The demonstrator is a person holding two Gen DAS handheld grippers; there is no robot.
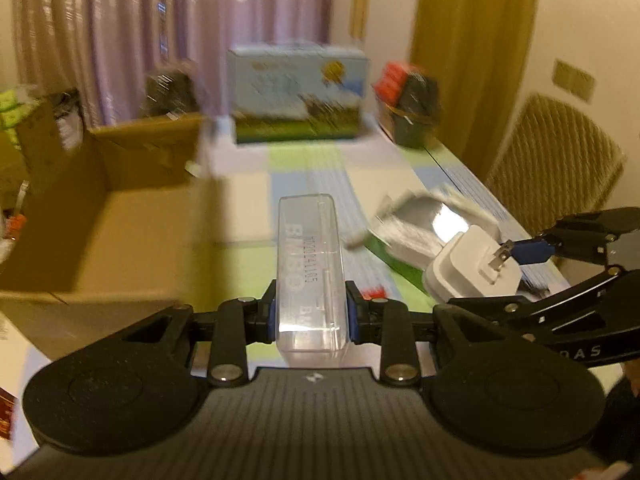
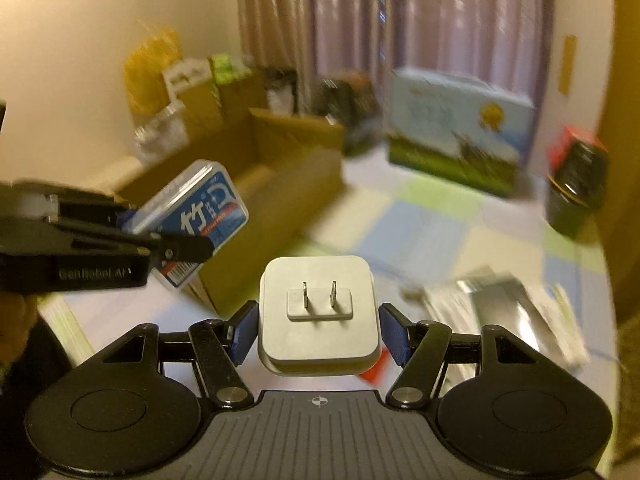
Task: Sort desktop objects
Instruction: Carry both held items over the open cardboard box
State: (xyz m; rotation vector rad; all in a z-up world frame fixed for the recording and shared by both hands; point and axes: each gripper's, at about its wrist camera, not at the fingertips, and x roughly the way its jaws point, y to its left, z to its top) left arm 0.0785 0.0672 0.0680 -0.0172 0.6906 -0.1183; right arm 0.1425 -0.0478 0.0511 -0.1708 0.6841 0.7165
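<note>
Left gripper (image 1: 311,316) was clamped as narrow as it goes on a clear plastic case (image 1: 310,268), pads pressing its two long sides near the camera end, case sticking out toward 12 o'clock, lifted off the desk (image 1: 248,208). In the right wrist view the same case (image 2: 196,216) showed a blue label and sat at 9 o'clock. Case looked hard, smooth and light; likely slippery, and the thin walls could crack if squeezed harder. Holding it nearer the middle would probably tip less.

Right gripper (image 2: 318,330) stood about half open around a white plug adapter (image 2: 318,312), pads against its left and right flanks, prongs facing 12 o'clock. From the left wrist view the adapter (image 1: 472,268) was at 3 o'clock, also in the air. It looked stiff, dense and chunky, with rounded glossy edges; the flat sides seemed the right spot, well clear of the metal prongs.

Open cardboard box (image 1: 120,220) sat at 9 to 10 o'clock on the desk, the probable drop spot. Background was blurred.
</note>
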